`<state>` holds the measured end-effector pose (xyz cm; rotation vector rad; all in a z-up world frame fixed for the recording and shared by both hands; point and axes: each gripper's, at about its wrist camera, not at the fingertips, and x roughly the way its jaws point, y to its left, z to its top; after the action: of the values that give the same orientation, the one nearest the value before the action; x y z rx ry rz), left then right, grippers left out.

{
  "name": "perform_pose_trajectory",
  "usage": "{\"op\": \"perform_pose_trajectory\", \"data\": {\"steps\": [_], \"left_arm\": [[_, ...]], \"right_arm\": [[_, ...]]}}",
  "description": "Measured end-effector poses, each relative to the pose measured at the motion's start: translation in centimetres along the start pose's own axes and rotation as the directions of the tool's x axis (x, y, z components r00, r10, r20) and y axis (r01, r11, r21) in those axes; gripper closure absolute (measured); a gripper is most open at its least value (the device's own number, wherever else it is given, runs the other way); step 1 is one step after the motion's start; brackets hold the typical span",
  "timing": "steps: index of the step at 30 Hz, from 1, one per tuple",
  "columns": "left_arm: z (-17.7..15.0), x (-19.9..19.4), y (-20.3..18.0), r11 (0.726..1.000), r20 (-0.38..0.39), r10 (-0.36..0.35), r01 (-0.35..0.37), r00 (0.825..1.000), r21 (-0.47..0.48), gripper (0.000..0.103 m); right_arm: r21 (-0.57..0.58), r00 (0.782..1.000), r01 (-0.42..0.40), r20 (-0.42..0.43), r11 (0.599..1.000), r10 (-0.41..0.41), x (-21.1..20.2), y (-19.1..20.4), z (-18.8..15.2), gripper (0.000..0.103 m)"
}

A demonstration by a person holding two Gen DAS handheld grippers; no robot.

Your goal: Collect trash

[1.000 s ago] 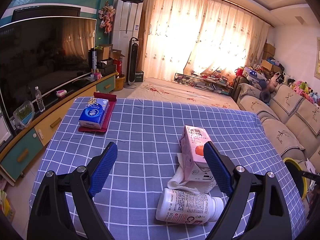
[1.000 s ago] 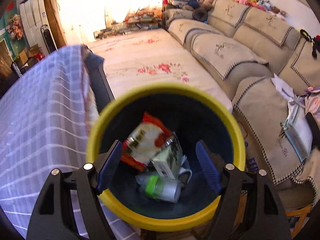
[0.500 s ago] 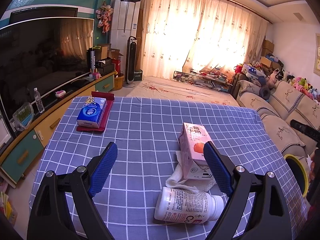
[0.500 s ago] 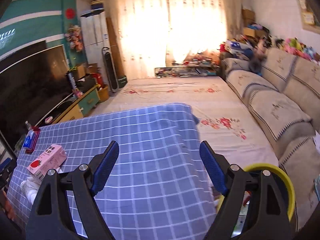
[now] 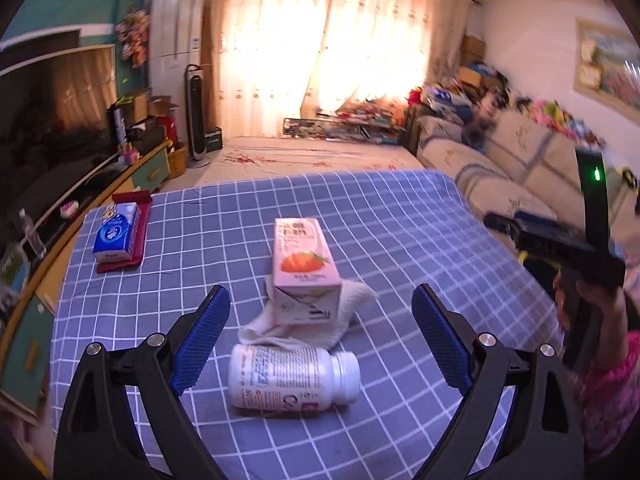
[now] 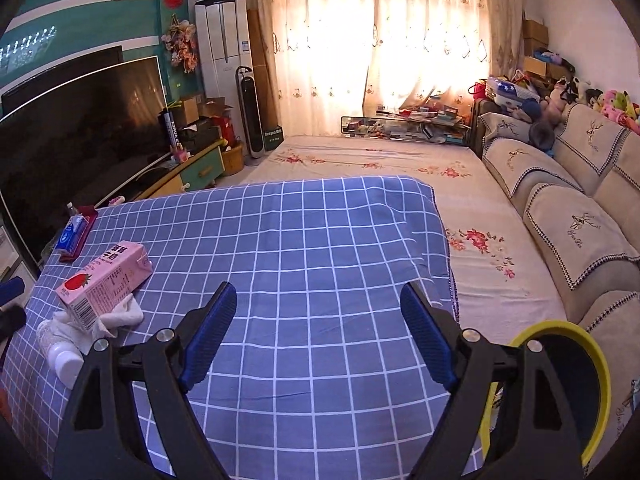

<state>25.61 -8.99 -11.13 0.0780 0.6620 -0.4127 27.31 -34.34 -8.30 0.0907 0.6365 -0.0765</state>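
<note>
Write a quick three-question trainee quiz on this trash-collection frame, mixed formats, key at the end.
1. True or false: the pink carton lies partly on the white cloth.
2. Multiple choice: what sits nearest the left gripper? A) blue tissue pack B) white bottle C) yellow-rimmed bin
3. Fill in: the right gripper is ____ and holds ____.

Key
1. True.
2. B; the bottle lies on its side on the checked tablecloth, between the open jaws.
3. Open; nothing. Its jaws have just been opening, with only tablecloth between them.
</note>
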Motion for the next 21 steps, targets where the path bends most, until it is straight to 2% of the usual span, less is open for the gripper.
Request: {"op": "perform_pose_trajectory", "data": {"steps": [4,9,13,21], "left_arm": [[-0.7,0.4,-0.6,0.998,-0.045,0.033,-0.031,0.998,0.05,0.011],[-1.7,1.6,0.0,1.0,-0.116,0.025,-0.023,0.993,0.019,0.011],[-2.5,2.8,0.5,0.998,-0.158,0.066,-0.065,0.985,0.012,0.01],[-3.8,3.9,1.3,0.995,-0.229,0.08,-0.091,0.97,-0.04,0.01]], "right_arm": [[-0.011,1.0,-0.015,-0.002,1.0,0.015,-0.1,0.4,-0.1,0.023],[-0.012,1.0,-0.022,-0.003,1.0,0.022,-0.2,0.6,-0.2,0.023],[-0.005,1.0,-0.024,-0.011,1.0,0.024,0.0,0.4,-0.1,0.023],[-0.007,0.999,-0.031,-0.024,0.999,0.031,0.2,0.5,-0.2,0.022]]}}
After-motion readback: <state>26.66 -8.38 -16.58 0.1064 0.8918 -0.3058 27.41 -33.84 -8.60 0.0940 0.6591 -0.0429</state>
